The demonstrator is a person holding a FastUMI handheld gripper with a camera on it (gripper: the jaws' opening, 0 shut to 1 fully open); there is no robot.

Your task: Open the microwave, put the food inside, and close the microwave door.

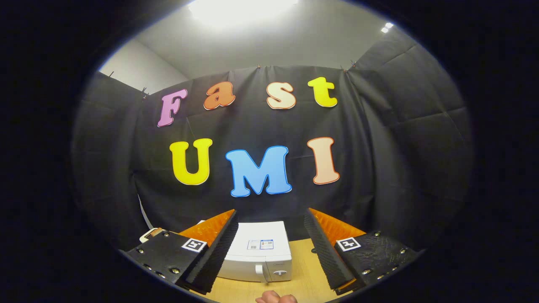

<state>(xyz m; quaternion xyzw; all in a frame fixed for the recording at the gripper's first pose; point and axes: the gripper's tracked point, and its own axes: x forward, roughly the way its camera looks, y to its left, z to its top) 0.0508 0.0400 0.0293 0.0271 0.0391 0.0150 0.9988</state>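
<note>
gripper view, read from left to right. the tongs point(269, 244) stand wide open, the two fingers well apart, holding nothing and touching nothing. the left finger point(210, 252) rises from its mount, which carries a square printed marker point(193, 245); just behind that mount a small pale object point(150, 234) with a tan part peeks out, too hidden to identify. between the fingers, and beyond them, sits the microwave point(259, 252), a white box seen from above and in front, its door shut. a small label point(260, 244) lies on its top panel; a handle point(264, 273) and a round knob point(280, 273) show on the right part of its front face. the microwave rests on a light wooden table point(303, 269), bare wood showing to its right and in front of it. nearer than the microwave, at the table's near side, part of a person's hand point(276, 298) comes into view. the right finger point(326, 248) mirrors the left, with its own square marker point(348, 243) on the mount. behind the table hangs the booth's wall point(379, 168) of black cloth, folding round on both sides. above it a pale ceiling point(261, 46) carries a bright lamp point(240, 10) overhead and a smaller light point(386, 27) far right.
</note>
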